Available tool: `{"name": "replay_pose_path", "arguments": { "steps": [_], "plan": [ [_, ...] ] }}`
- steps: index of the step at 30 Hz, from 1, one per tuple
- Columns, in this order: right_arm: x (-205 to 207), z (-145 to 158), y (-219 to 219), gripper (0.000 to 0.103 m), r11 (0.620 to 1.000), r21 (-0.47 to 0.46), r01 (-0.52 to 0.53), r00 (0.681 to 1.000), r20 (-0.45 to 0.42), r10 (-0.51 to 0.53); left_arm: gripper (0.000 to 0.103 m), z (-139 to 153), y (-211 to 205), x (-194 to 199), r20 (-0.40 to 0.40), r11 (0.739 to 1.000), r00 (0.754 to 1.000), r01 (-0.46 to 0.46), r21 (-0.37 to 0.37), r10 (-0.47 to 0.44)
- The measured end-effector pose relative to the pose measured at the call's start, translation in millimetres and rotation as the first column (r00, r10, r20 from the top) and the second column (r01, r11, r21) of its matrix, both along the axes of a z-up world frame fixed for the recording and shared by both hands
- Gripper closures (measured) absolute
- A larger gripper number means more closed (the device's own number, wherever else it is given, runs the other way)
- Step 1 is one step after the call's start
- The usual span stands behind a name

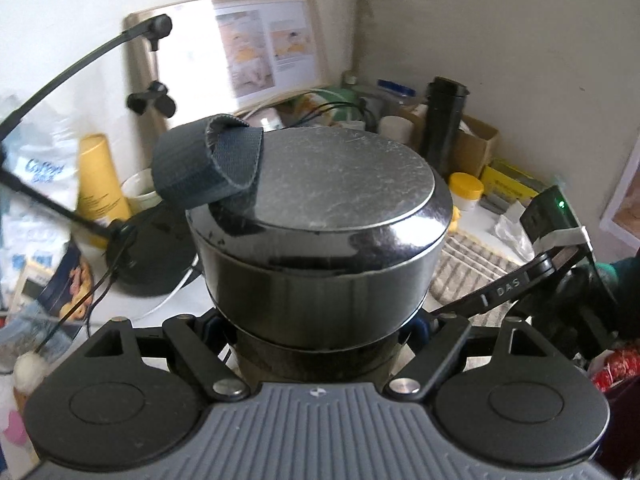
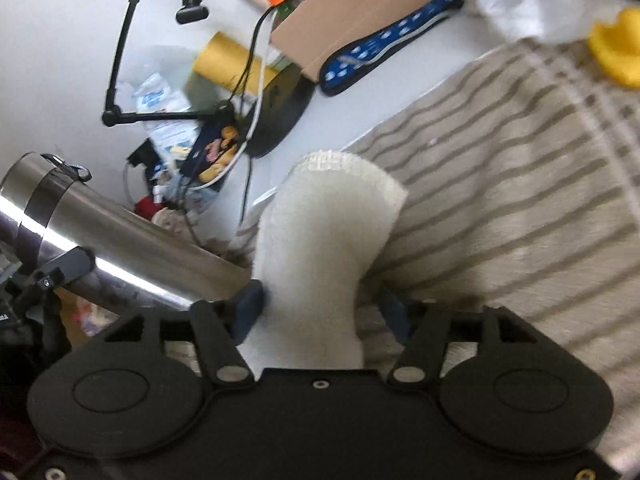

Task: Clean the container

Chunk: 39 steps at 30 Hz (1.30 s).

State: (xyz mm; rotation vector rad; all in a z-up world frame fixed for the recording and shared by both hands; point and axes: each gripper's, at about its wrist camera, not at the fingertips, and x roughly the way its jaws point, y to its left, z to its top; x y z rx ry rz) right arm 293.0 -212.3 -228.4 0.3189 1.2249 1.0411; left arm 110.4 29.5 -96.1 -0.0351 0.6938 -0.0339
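Note:
A steel container (image 1: 320, 280) with a black lid (image 1: 340, 184) and a grey strap loop (image 1: 216, 164) fills the left wrist view. My left gripper (image 1: 318, 326) is shut on its body just under the lid. In the right wrist view the same container (image 2: 120, 240) lies tilted at the left. A white cloth (image 2: 320, 232) stands between the jaws of my right gripper (image 2: 322, 308), over the striped towel (image 2: 500, 200). The left pad (image 2: 250, 308) touches the cloth and the right pad (image 2: 394, 312) stands off it, so the gripper is open.
The white table is cluttered: a yellow tube (image 2: 232, 64), a cardboard box (image 2: 360, 12), a black camera stand (image 2: 120, 60) with cables, a blue padded strip (image 2: 384, 40) and a yellow duck (image 2: 616, 52). A tall black bottle (image 1: 444, 128) and boxes stand in the corner.

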Motion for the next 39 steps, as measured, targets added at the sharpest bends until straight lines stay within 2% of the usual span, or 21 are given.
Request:
{"name": "replay_pose_path", "arguments": {
  "steps": [4,8,12,19,23,29,31,32,33,34,35,36,37,39],
  "plan": [
    [-7,15,-23,0.031,0.995,-0.03,0.099,0.995,0.026,-0.098,0.02,-4,0,0,0.038,0.999,0.998,0.047,0.011,-0.048],
    [-21,31,-49,0.027,0.973,-0.023,0.229,0.973,0.017,-0.229,0.02,-3,-1,-3,0.044,0.997,0.996,0.071,0.025,-0.072],
    [-45,46,-60,0.025,0.957,-0.019,0.291,0.957,0.022,-0.29,0.02,-5,5,-6,0.053,0.997,0.996,0.074,0.014,-0.075],
    [-88,60,-56,0.022,0.938,-0.022,0.346,0.938,0.017,-0.346,0.02,-6,4,-14,0.056,0.988,0.986,0.152,0.037,-0.154],
    [-109,73,-49,0.02,0.935,-0.025,0.354,0.935,0.03,-0.354,0.019,-5,2,-15,0.015,0.983,0.986,0.168,0.068,-0.169],
    [-136,99,-38,0.008,0.925,-0.033,0.378,0.925,0.052,-0.376,0.017,-9,4,-30,-0.053,0.984,0.986,0.16,0.072,-0.157],
    [-148,113,-34,0.007,0.921,-0.046,0.387,0.919,0.098,-0.382,0.017,-8,6,-39,-0.07,0.987,0.986,0.156,0.034,-0.153],
    [-155,122,-29,0.007,0.919,-0.065,0.39,0.913,0.156,-0.377,0.017,-7,8,-43,-0.079,0.988,0.986,0.151,0.012,-0.149],
    [-163,134,-24,0.007,0.917,-0.088,0.389,0.901,0.241,-0.36,0.017,-5,9,-49,-0.091,0.989,0.985,0.144,-0.021,-0.145],
    [-174,149,-16,0.007,0.911,-0.127,0.392,0.87,0.374,-0.322,0.017,-3,11,-54,-0.104,0.988,0.983,0.144,-0.059,-0.15],
    [-187,163,-6,0.007,0.899,-0.17,0.405,0.812,0.519,-0.268,0.017,0,13,-58,-0.115,0.986,0.982,0.14,-0.092,-0.15],
    [-201,176,3,0.007,0.881,-0.203,0.427,0.738,0.641,-0.209,0.017,3,14,-63,-0.125,0.986,0.983,0.124,-0.11,-0.138],
    [-213,186,11,0.007,0.863,-0.225,0.453,0.671,0.723,-0.164,0.017,9,13,-67,-0.133,0.989,0.984,0.105,-0.108,-0.119],
    [-229,207,19,0.007,0.846,-0.214,0.488,0.597,0.789,-0.145,0.017,25,11,-75,-0.149,0.996,0.987,0.057,-0.071,-0.067]
  ]
}}
